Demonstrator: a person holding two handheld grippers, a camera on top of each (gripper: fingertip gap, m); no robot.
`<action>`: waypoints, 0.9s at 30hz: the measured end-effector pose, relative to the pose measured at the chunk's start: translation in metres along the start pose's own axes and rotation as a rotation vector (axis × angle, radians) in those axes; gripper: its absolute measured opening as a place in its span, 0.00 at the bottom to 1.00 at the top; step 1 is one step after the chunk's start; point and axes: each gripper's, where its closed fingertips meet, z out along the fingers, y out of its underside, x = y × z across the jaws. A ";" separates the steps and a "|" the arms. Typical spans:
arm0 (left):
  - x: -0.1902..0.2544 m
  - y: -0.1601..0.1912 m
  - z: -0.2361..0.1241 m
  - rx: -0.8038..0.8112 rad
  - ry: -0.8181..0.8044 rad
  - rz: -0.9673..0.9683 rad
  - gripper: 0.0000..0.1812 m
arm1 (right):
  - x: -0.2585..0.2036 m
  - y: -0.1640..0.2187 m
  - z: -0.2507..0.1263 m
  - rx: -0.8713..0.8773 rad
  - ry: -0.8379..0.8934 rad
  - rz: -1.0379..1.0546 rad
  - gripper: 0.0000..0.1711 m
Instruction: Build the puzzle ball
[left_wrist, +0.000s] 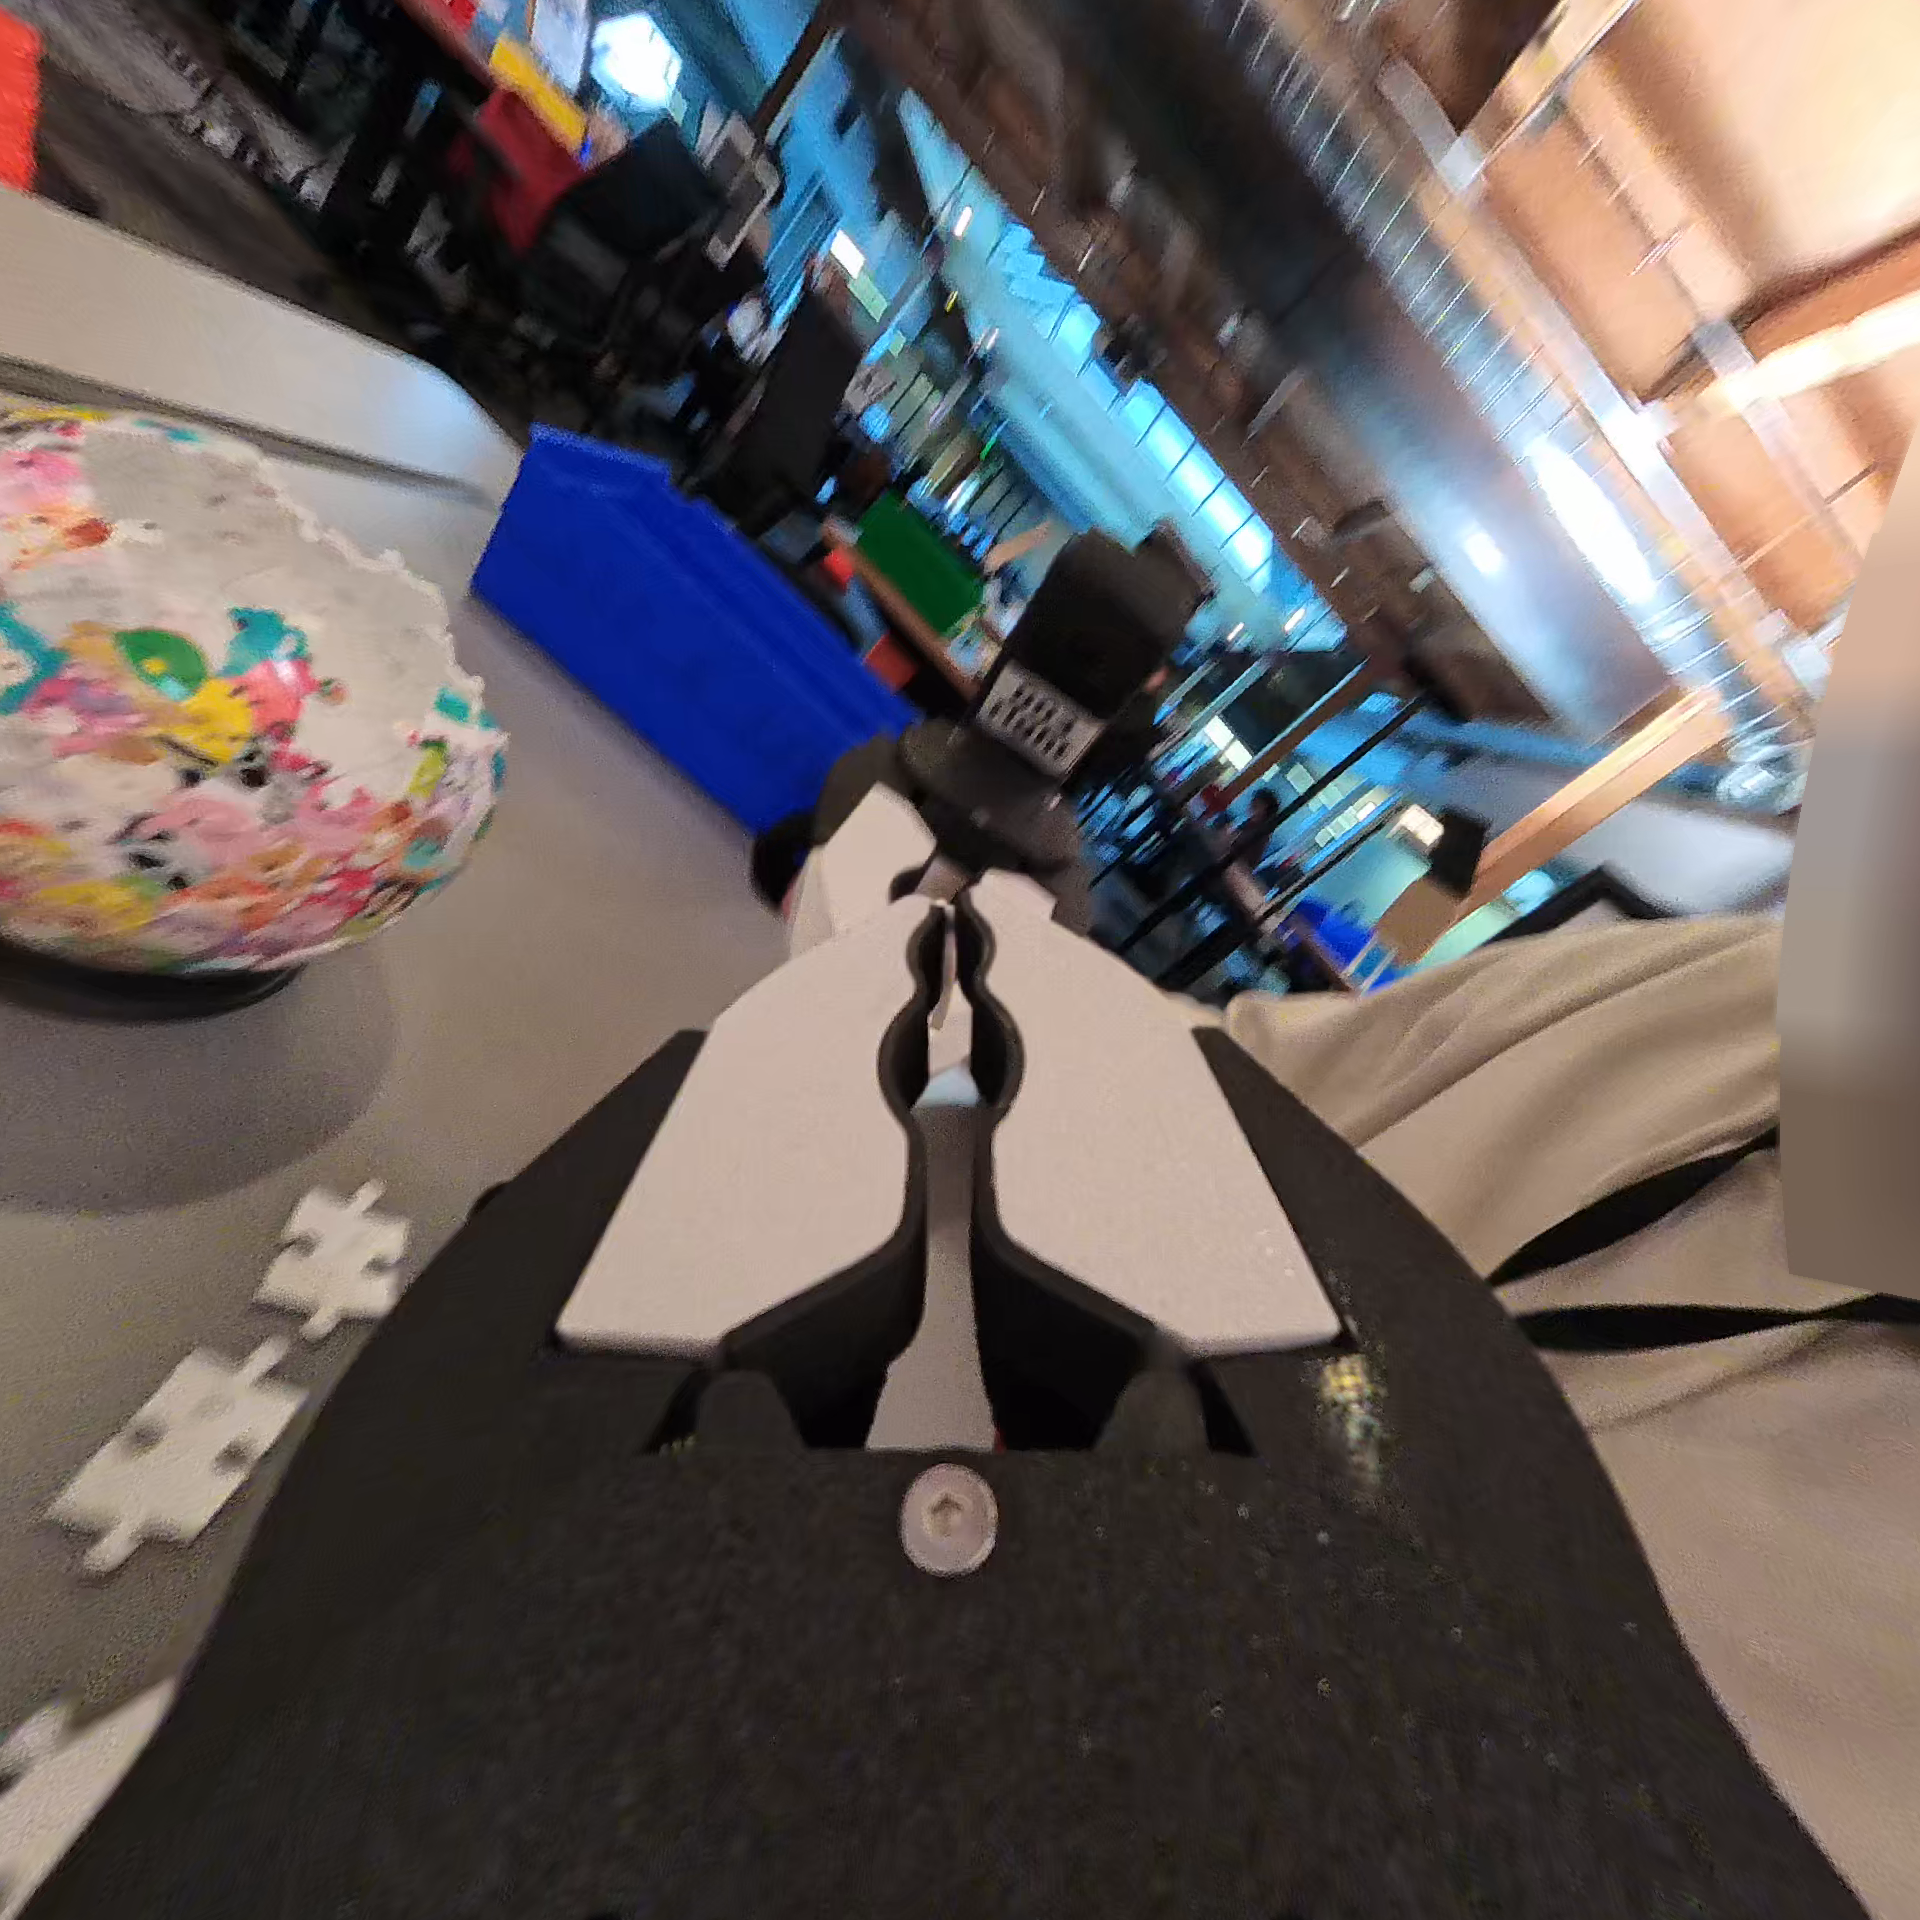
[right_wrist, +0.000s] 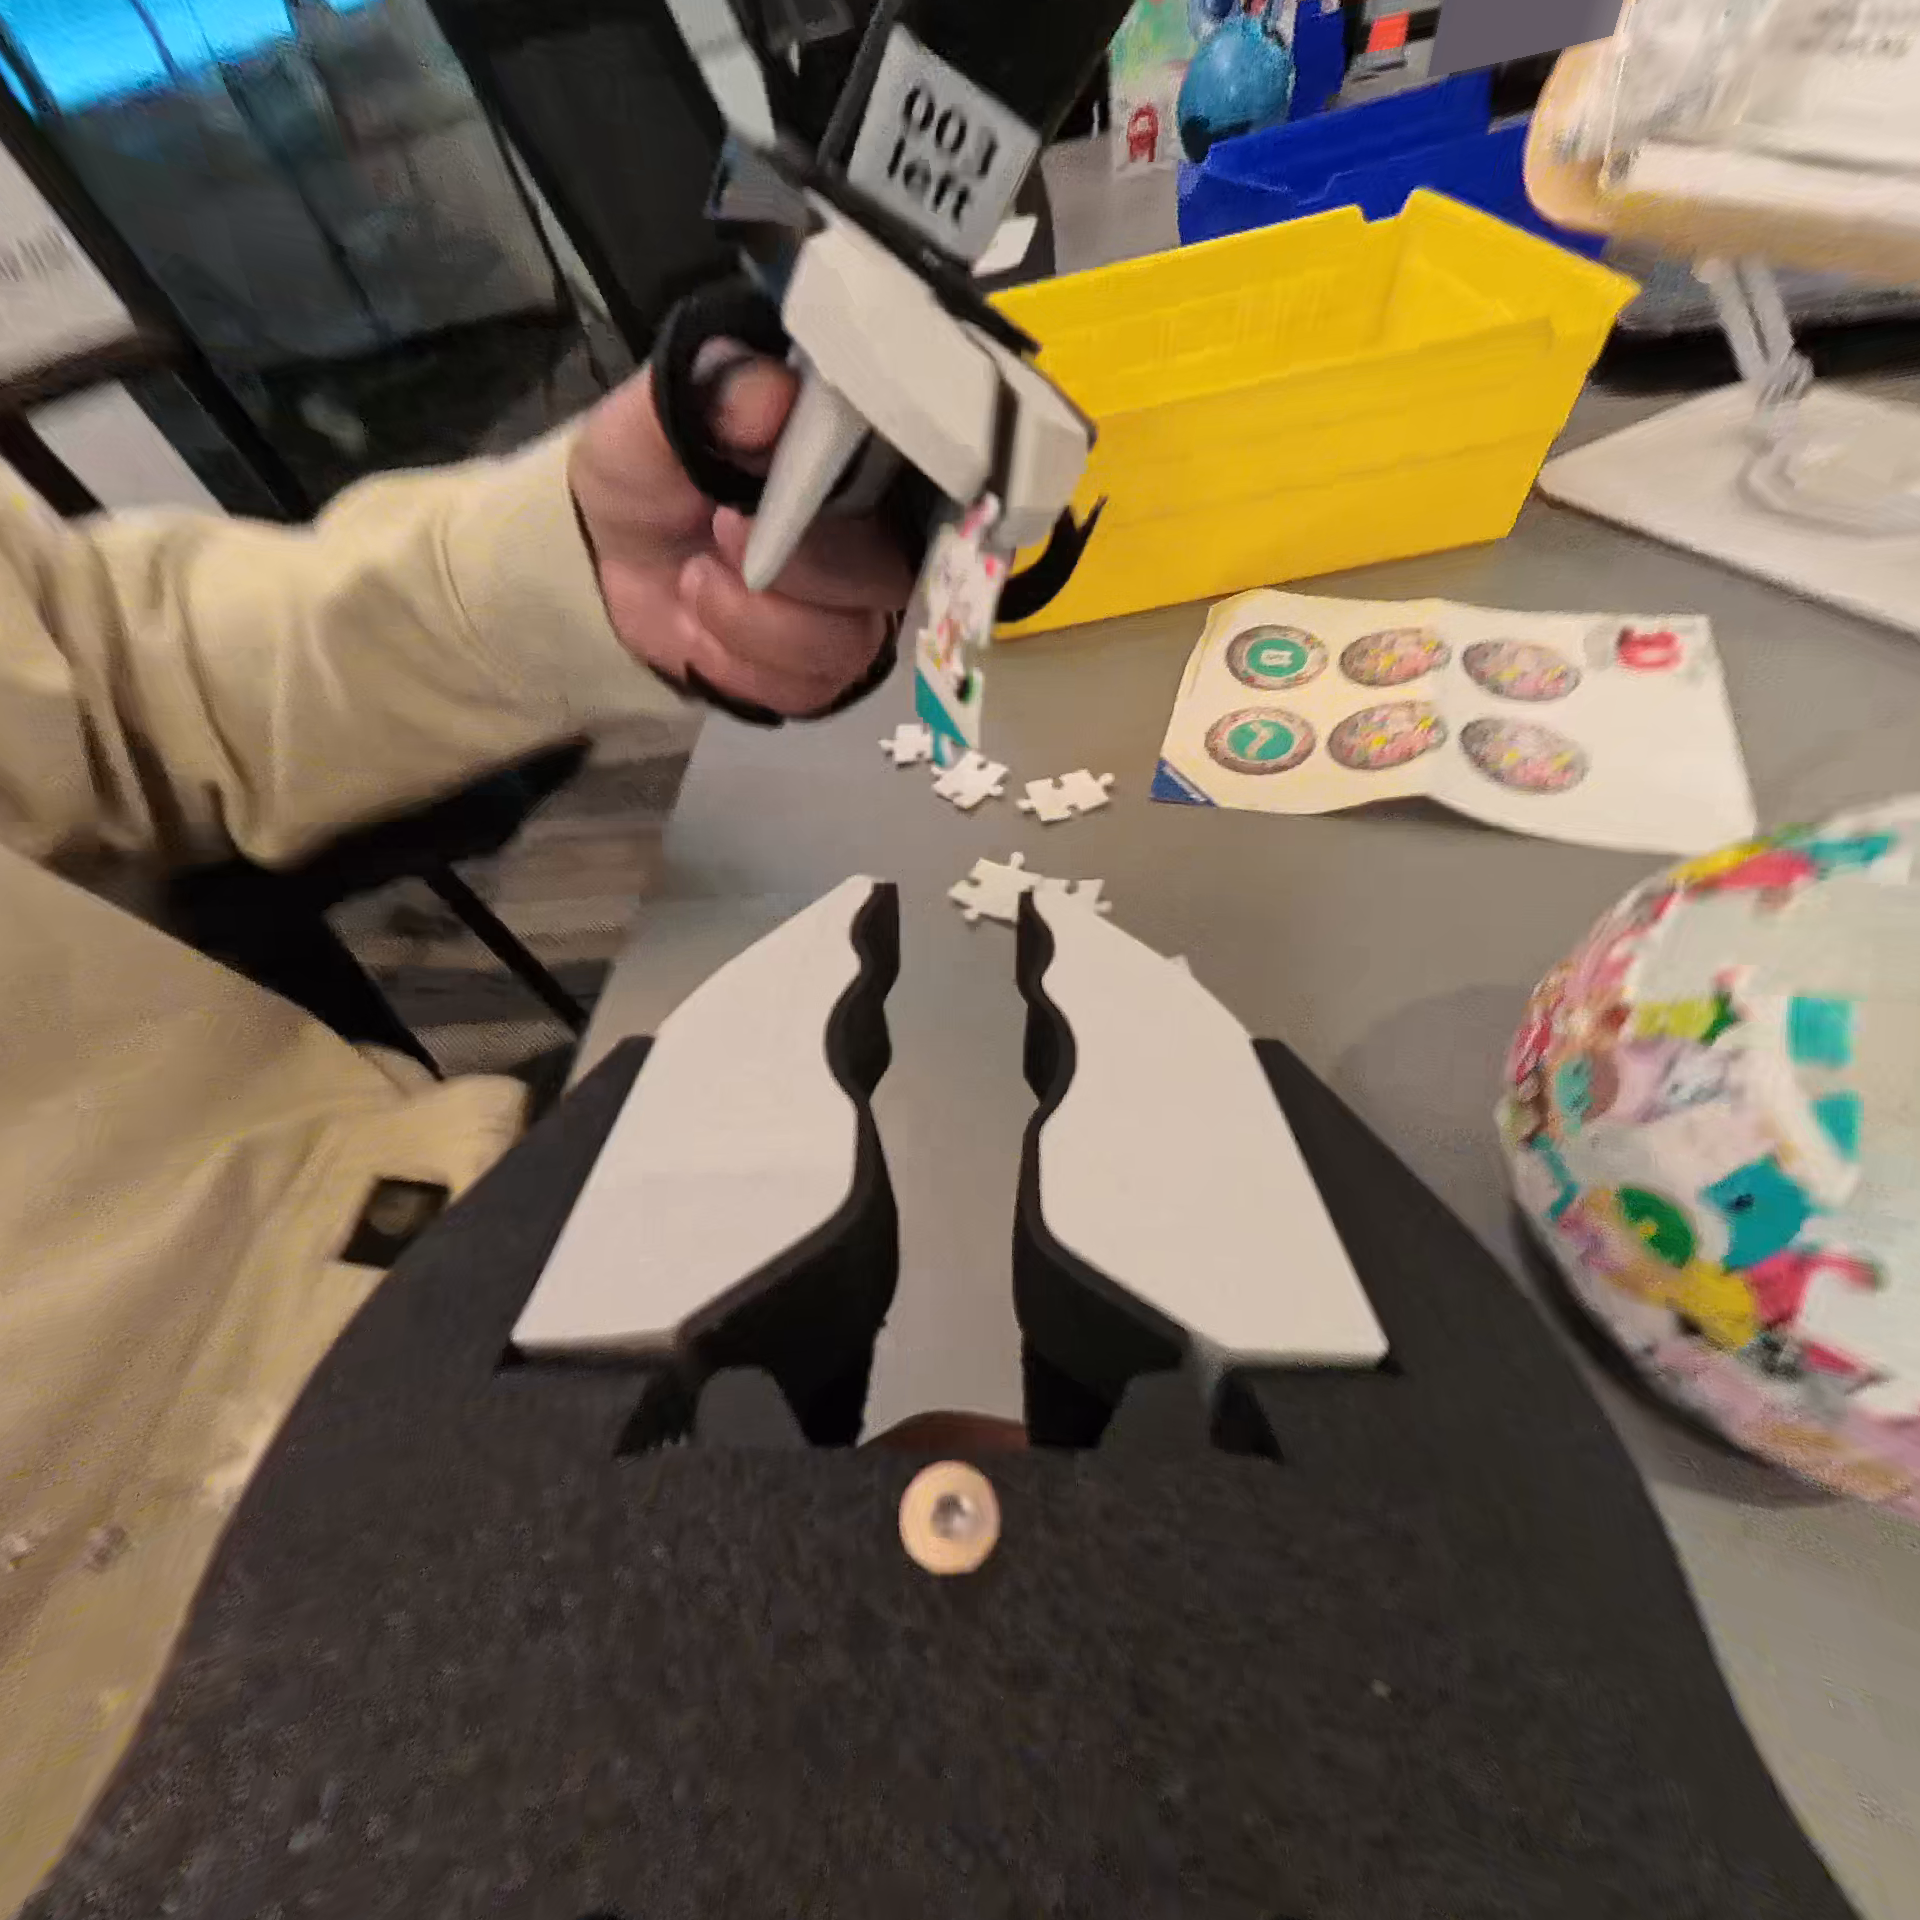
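The partly built puzzle ball (left_wrist: 208, 717) stands on a dark base at the left, colourful outside, with a jagged open rim; it also shows in the right wrist view (right_wrist: 1714, 1143). My left gripper (left_wrist: 945, 920) is shut on a thin puzzle piece (left_wrist: 943, 982) seen edge-on. In the right wrist view the left gripper (right_wrist: 997, 520) holds a printed strip of joined pieces (right_wrist: 961, 603) hanging above the table. My right gripper (right_wrist: 956, 899) is open and empty, low over the grey table (right_wrist: 1299, 935), near loose white pieces (right_wrist: 992, 883). More loose pieces (left_wrist: 332, 1257) lie face down.
A yellow bin (right_wrist: 1299, 395) stands behind the pieces, with blue bins (left_wrist: 665, 623) farther back. A printed leaflet (right_wrist: 1455, 717) lies flat beside the ball. A clear stand on a white base (right_wrist: 1766, 457) is at the far right. A person's beige sleeve (right_wrist: 260, 644) is on the left. The tips of one gripper are about 6 cm away from the tips of the other.
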 end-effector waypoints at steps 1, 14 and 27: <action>0.001 -0.003 0.005 0.049 0.033 -0.023 0.01 | 0.000 -0.001 -0.002 0.058 -0.001 0.067 0.12; 0.002 0.016 0.020 0.370 0.183 -0.208 0.01 | -0.017 -0.026 -0.018 0.572 -0.096 0.451 0.02; -0.004 0.052 0.028 0.128 -0.058 0.053 0.01 | -0.022 -0.019 -0.031 0.289 -0.026 0.260 0.01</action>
